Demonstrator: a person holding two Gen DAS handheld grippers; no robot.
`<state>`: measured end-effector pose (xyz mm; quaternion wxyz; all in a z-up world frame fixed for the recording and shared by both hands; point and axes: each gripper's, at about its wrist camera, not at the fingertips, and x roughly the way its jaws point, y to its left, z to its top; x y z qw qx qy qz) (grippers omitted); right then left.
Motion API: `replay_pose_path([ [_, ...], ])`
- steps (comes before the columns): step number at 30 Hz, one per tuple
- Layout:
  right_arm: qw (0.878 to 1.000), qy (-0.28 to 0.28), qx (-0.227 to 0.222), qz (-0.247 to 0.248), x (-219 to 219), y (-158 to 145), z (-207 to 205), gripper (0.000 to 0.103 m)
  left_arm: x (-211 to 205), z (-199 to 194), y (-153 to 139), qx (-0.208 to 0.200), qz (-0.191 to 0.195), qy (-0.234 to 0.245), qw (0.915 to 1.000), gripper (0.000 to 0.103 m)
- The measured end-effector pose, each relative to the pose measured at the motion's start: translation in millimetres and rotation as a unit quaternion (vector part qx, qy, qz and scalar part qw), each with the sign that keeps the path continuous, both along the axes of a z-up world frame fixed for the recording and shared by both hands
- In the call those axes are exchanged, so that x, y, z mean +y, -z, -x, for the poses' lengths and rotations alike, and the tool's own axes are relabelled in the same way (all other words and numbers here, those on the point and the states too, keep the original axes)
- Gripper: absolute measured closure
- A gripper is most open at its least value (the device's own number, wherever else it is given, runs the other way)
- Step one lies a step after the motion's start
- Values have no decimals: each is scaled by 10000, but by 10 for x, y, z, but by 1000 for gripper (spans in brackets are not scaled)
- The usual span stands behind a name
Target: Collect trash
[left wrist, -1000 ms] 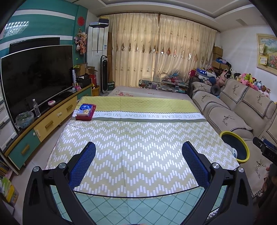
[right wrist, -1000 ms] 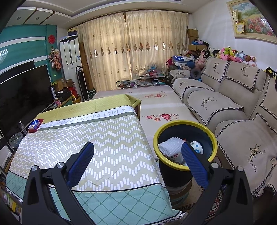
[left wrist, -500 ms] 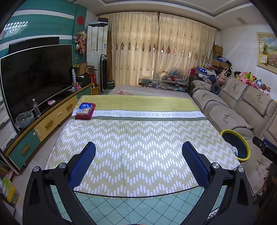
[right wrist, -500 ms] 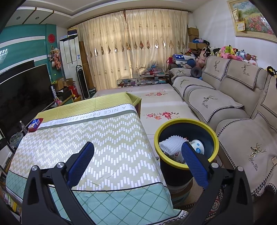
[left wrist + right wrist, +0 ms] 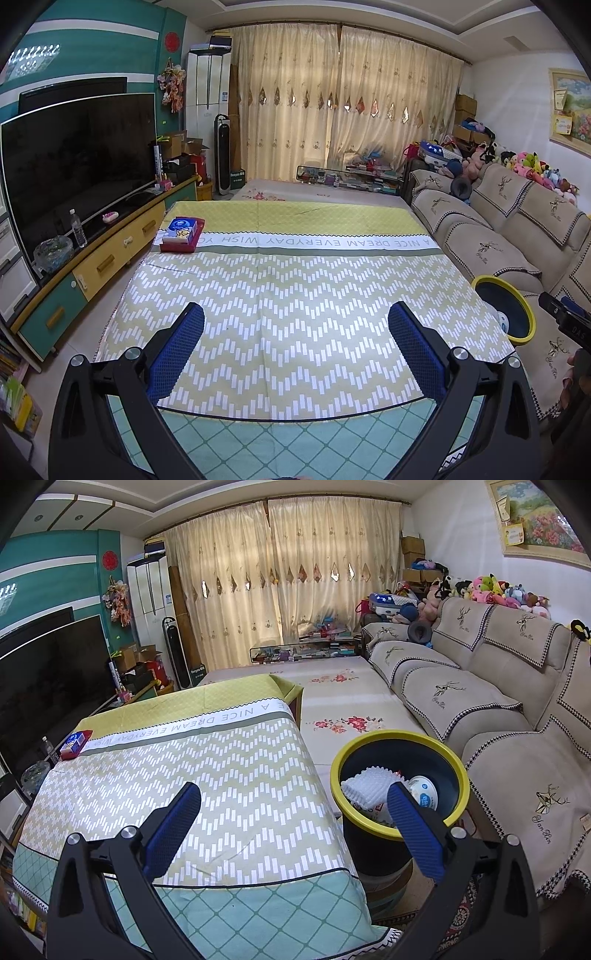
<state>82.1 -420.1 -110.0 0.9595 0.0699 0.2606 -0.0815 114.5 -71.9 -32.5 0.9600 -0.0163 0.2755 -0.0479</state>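
Little has moved since the earlier frames; both of my grippers drift only slightly, and the yellow-rimmed bin slides a touch lower in the right wrist view.

Left gripper (image 5: pixel 295 325): tongs spread wide, pinching nothing, hovering over the near edge of the table (image 5: pixel 295 280) draped in a zigzag cloth.

Right gripper (image 5: pixel 293 805): tongs likewise spread and empty, held above the table's right corner with the trash bin (image 5: pixel 400 738) at about 1 o'clock beyond its right finger.

I judge both are held wide and clear because a drop has been finished and I am scanning for further litter.

Trash lies inside the bin: one white bumpy sheet (image 5: pixel 369 784), one round white container (image 5: pixel 423 794), and a scrap beneath them that I cannot identify.

Bin position: on the floor between the table and the sofa (image 5: pixel 517 768), just beside the table edge, presumably so that litter travels a short way; in the left wrist view it (image 5: pixel 524 299) sits at 3 o'clock.

Count: two grippers, one bin, one table, one red tissue box (image 5: pixel 183 234) at 10 o'clock on the cloth's far left corner.

No loose litter shows on the cloth; I judge the collecting to be nearly done, the tissue box probably not being trash.
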Motion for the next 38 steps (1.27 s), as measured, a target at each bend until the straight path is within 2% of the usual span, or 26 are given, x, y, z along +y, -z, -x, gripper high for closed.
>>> replay_pose_path([
  [15, 10000, -9, 22, -6, 16, 21, -11, 7, -10, -10, 9, 7, 16, 9, 10000, 5],
  [28, 9999, -44, 99, -34, 30, 73, -81, 7, -23, -151, 62, 214, 220, 181, 9994, 5],
  [30, 9998, -90, 135, -73, 39, 82, -129, 7, -40, -233, 60, 266, 92, 158, 9995, 5],
  [33, 9996, -196, 181, -71, 61, 56, -271, 7, 7, -461, 96, 452, 102, 224, 9987, 5],
  [38, 9977, -520, 411, -141, 207, 34, -880, 7, 162, -1128, 313, 692, -135, 48, 9975, 5],
])
